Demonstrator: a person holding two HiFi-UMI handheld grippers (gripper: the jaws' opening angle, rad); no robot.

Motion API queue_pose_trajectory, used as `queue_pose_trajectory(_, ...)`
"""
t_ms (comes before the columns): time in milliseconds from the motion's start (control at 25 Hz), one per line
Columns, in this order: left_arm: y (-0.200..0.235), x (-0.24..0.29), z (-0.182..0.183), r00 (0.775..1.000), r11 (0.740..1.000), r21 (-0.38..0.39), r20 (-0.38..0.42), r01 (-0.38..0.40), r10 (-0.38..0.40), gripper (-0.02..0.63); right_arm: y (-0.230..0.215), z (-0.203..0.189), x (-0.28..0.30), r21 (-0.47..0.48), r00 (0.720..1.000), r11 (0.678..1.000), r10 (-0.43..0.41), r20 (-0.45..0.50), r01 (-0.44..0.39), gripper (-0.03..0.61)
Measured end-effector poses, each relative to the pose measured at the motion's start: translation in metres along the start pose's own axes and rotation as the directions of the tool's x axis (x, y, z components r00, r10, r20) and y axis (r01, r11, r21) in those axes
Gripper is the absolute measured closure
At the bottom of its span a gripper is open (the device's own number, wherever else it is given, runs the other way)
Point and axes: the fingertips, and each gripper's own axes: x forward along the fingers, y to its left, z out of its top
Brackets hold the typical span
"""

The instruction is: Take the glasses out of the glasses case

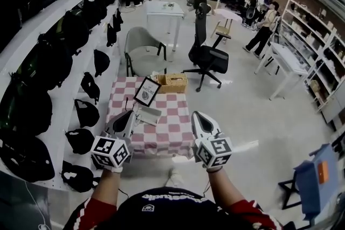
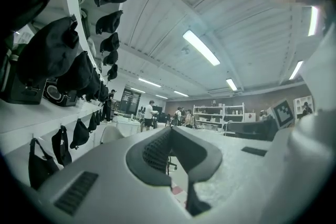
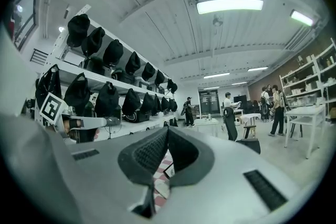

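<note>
In the head view a small table with a red-and-white checked cloth (image 1: 175, 132) stands in front of me. A pale grey glasses case (image 1: 149, 115) lies on its left half; I cannot see any glasses. My left gripper (image 1: 131, 115) is held level over the table's near left part, close to the case, with its jaws shut and nothing between them. My right gripper (image 1: 197, 115) hovers level above the near right edge, also shut and empty. In the left gripper view the left gripper's (image 2: 169, 131) tips meet. The right gripper view shows the right gripper's (image 3: 167, 131) tips touching too.
A wicker basket (image 1: 172, 82) and a leaning framed card (image 1: 147, 91) stand at the table's far side. Shelves of black bags (image 1: 51, 70) line the left wall. Behind the table are a grey chair (image 1: 142, 46) and a black office chair (image 1: 207, 56). Several people stand far back.
</note>
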Motion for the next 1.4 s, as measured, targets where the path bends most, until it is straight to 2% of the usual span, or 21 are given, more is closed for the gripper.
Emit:
queue_pose_trajectory(320,0.011,-0.017,0.015,0.998,0.999,0.001,0.040,-0.041,0.041,0.606,0.000,0.001,-0.005,-0.003,1.000,1.000,-0.010,-0.011,0.010,0.584)
queue_pose_trajectory(800,0.006,-0.028,0.019,0.998,0.999,-0.013,0.062,-0.032,0.032,0.606,0.008,0.001,-0.013,-0.022,1.000,1.000,-0.012,-0.024,0.012,0.584)
queue_pose_trajectory(1400,0.001,-0.032,0.017,0.999,0.999,0.018,0.041,-0.029,0.028,0.606,0.012,-0.004,-0.019,-0.017,0.999,1.000,-0.014,-0.032,0.013,0.584)
